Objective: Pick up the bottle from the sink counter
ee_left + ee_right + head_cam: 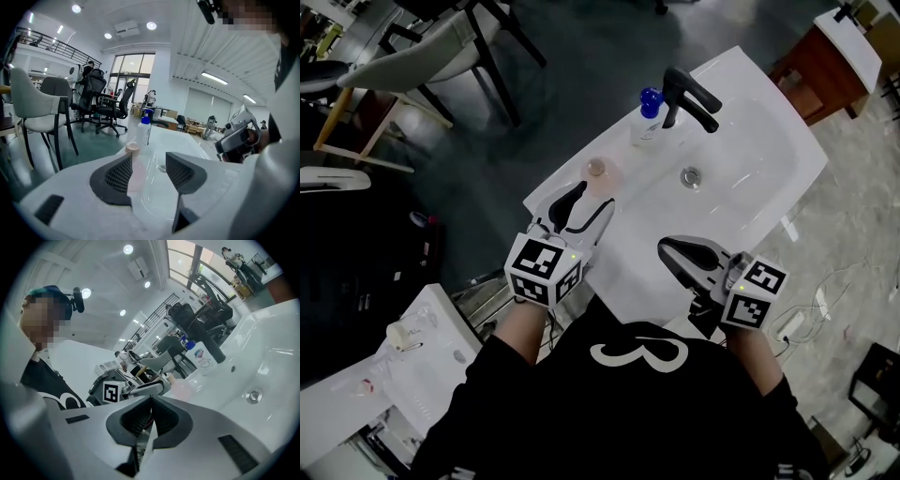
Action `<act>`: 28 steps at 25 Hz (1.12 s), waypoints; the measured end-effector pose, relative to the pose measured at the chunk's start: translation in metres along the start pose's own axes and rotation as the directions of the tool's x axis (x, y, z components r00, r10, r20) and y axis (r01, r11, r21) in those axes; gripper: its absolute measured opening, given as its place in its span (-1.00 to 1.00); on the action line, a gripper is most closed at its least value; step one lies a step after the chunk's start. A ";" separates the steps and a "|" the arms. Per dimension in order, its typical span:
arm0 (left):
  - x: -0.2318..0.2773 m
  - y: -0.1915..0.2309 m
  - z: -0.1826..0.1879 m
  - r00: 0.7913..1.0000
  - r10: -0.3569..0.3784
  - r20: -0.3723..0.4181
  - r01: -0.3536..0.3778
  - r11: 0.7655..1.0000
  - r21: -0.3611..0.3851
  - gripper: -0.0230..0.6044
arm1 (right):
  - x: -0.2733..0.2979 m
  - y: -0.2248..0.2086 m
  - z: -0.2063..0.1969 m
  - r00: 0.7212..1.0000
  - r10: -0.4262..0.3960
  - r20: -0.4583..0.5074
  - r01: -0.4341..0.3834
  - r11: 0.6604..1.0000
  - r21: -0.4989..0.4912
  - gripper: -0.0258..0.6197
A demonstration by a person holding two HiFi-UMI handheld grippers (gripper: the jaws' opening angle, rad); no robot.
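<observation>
Your left tool (592, 199) open, jaws spread, aimed at pink bottle (600, 174): likely target. Bottle upright on tabletop (787, 141) corner, just ahead of gap, nearer left jaw, not gripped. Your right tool (673, 249) closed, empty, parked clear over basin. Blue-capped bottle (647, 114) well apart.

Two bottles stood on the desk (748, 77): one pinkish bottle (598, 176) at nine o'clock from the single drain (691, 176), one blue-capped bottle (646, 120) at eleven. One black tap (694, 101). Two tongs: left tongs (594, 195), right tongs (666, 248).
</observation>
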State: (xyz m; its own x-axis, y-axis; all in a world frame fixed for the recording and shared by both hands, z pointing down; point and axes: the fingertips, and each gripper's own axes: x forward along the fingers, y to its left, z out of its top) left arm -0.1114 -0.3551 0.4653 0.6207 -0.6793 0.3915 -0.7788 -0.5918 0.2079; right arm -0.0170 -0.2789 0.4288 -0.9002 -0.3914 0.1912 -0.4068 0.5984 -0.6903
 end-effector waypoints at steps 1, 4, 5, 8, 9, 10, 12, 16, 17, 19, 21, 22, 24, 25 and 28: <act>0.004 0.003 -0.001 1.000 0.003 -0.001 -0.003 1.000 0.001 -0.22 | -0.001 -0.003 0.000 1.000 -0.007 0.001 0.007 1.000 0.003 -0.88; 0.015 0.014 -0.005 1.000 0.018 -0.005 -0.018 1.000 0.000 -0.17 | -0.002 -0.011 -0.002 1.000 -0.028 -0.001 0.028 1.000 0.003 -0.87; 0.018 0.017 -0.005 1.000 0.024 -0.006 -0.024 1.000 0.003 -0.16 | -0.002 -0.014 -0.003 0.999 -0.034 -0.005 0.034 0.999 0.002 -0.87; 0.027 0.027 -0.007 0.999 0.048 -0.007 -0.048 0.999 0.013 -0.14 | 0.000 -0.020 -0.008 0.999 -0.039 -0.016 0.039 0.999 0.016 -0.87; 0.029 0.029 -0.008 0.998 0.056 -0.008 -0.056 0.998 0.016 -0.14 | 0.000 -0.022 -0.010 0.999 -0.041 -0.018 0.041 0.999 0.021 -0.88; 0.032 0.031 -0.008 0.998 0.064 -0.009 -0.064 0.998 0.022 -0.14 | 0.001 -0.023 -0.011 0.999 -0.042 -0.018 0.043 0.999 0.023 -0.88; 0.037 0.034 -0.007 0.997 0.070 -0.008 -0.070 0.997 0.044 -0.14 | 0.001 -0.025 -0.011 0.999 -0.045 -0.015 0.046 0.999 0.024 -0.88; 0.046 0.032 -0.004 0.997 0.077 -0.001 -0.077 0.993 0.094 -0.14 | -0.003 -0.030 -0.011 0.998 -0.057 -0.012 0.058 0.998 0.033 -0.87; 0.047 0.033 -0.003 0.997 0.082 0.001 -0.081 0.992 0.099 -0.14 | -0.004 -0.031 -0.011 0.998 -0.061 -0.011 0.061 0.997 0.036 -0.87; 0.048 0.035 -0.003 0.996 0.089 0.002 -0.089 0.991 0.095 -0.14 | -0.004 -0.034 -0.011 0.998 -0.066 -0.008 0.067 0.997 0.042 -0.88; 0.049 0.035 -0.004 0.996 0.089 0.000 -0.089 0.992 0.087 -0.14 | -0.004 -0.035 -0.012 0.998 -0.070 -0.005 0.070 0.996 0.051 -0.88; 0.049 0.035 -0.005 0.996 0.088 -0.001 -0.088 0.992 0.086 -0.14 | -0.004 -0.036 -0.014 0.998 -0.070 -0.006 0.070 0.996 0.055 -0.87; 0.050 0.035 -0.006 0.996 0.090 0.000 -0.090 0.992 0.088 -0.16 | -0.002 -0.036 -0.015 0.998 -0.068 -0.007 0.068 0.996 0.059 -0.88; 0.050 0.036 -0.006 0.996 0.094 0.001 -0.093 0.992 0.089 -0.18 | -0.001 -0.035 -0.015 0.998 -0.066 -0.007 0.066 0.996 0.060 -0.88; 0.050 0.038 -0.006 0.994 0.107 0.011 -0.107 0.990 0.095 -0.26 | -0.001 -0.037 -0.015 0.998 -0.068 -0.007 0.068 0.996 0.061 -0.88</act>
State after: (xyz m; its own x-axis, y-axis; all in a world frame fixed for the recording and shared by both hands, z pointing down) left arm -0.1104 -0.4089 0.4978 0.5351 -0.7435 0.4012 -0.8287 -0.5541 0.0784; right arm -0.0035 -0.2898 0.4643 -0.8716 -0.4263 0.2419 -0.4567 0.5268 -0.7169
